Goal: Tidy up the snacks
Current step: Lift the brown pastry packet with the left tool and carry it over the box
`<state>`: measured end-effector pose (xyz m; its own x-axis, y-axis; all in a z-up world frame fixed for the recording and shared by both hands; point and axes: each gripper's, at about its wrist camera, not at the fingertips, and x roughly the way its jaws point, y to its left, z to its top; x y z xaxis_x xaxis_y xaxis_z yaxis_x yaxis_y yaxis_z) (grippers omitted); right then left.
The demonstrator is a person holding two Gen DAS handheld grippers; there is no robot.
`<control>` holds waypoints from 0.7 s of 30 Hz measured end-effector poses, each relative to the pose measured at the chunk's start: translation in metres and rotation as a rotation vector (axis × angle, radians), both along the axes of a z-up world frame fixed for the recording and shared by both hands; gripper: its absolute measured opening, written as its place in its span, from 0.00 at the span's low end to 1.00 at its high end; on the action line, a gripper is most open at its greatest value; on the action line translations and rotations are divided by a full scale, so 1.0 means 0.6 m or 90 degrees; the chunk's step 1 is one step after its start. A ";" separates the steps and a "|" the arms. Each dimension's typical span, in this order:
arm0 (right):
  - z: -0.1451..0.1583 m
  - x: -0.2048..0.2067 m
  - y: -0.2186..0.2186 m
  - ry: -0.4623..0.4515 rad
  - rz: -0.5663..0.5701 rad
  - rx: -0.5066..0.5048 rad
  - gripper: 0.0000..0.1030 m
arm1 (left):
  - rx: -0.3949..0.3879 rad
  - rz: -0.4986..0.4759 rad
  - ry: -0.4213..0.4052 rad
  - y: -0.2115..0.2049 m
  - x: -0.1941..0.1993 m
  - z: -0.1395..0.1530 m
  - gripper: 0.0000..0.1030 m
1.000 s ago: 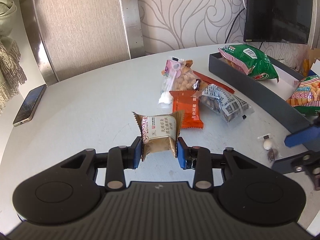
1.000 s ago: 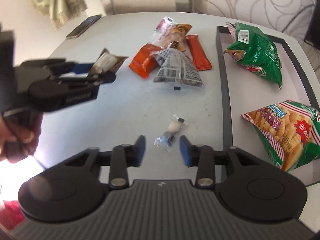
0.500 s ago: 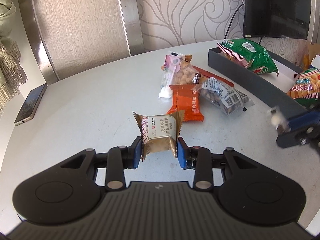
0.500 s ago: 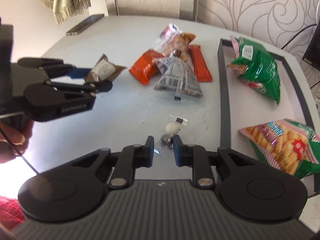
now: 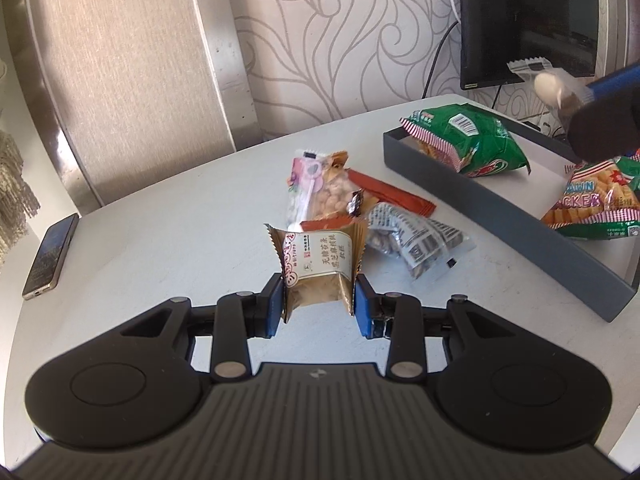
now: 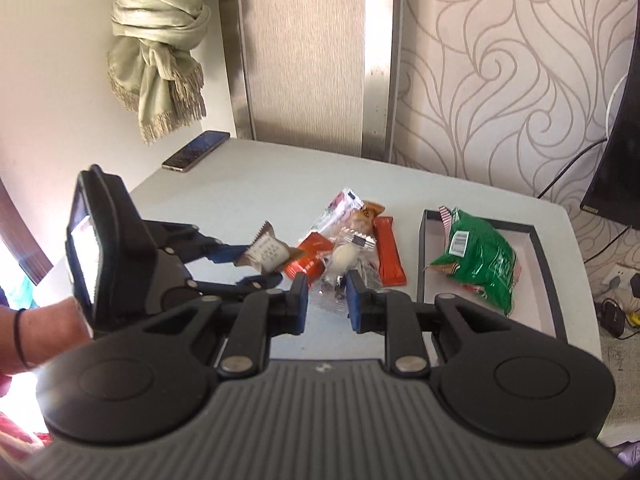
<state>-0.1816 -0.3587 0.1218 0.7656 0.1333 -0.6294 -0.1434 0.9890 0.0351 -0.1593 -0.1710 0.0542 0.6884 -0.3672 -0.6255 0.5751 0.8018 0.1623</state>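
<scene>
**Both grippers lifted, a wrapped snack in each**

The left gripper [image 5: 319, 306] is closed on a small brown-and-cream pastry packet [image 5: 318, 266]. The packet is a boxy pillow of glossy foil with crimped, saw-toothed ends and printed characters on a pale label; its blue pads press the two sides, and it is held clear of the white table [image 5: 160, 248].

The right gripper [image 6: 327, 302] stands narrow, clamped on a clear candy wrapper [image 6: 347, 258]. The wrapper is thin, crinkled film with a zig-zag sealed top, and inside it sit a smooth cream-white ball and a darker piece lower down. It hangs above the table, in front of the loose pile.

That pile lies mid-table: a flat orange packet [image 6: 310, 258], a long orange-red stick pack [image 6: 389, 256], a transparent bag of pale nuts [image 5: 330, 192] and a grey printed bag [image 5: 416, 240], all soft and wrinkled.

To the right sits a shallow dark grey tray [image 5: 500, 216] with straight walls and a white floor. In it lie a puffy green crisp bag [image 5: 468, 140] and a green-and-orange cracker bag [image 5: 596, 204].

A smartphone [image 5: 50, 256] lies flat near the table's far left edge.
</scene>
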 end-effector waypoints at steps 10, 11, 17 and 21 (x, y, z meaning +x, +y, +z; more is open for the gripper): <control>0.014 -0.024 -0.029 -0.015 -0.023 0.003 0.23 | -0.010 -0.031 -0.017 -0.051 -0.007 0.027 0.40; 0.016 -0.026 -0.031 -0.019 -0.025 0.003 0.23 | -0.011 -0.033 -0.018 -0.055 -0.008 0.029 0.40; 0.022 -0.038 -0.048 -0.029 -0.036 0.009 0.23 | -0.016 -0.047 -0.026 -0.084 -0.011 0.043 0.40; 0.025 -0.047 -0.056 -0.034 -0.041 0.010 0.23 | -0.018 -0.055 -0.028 -0.104 -0.010 0.049 0.40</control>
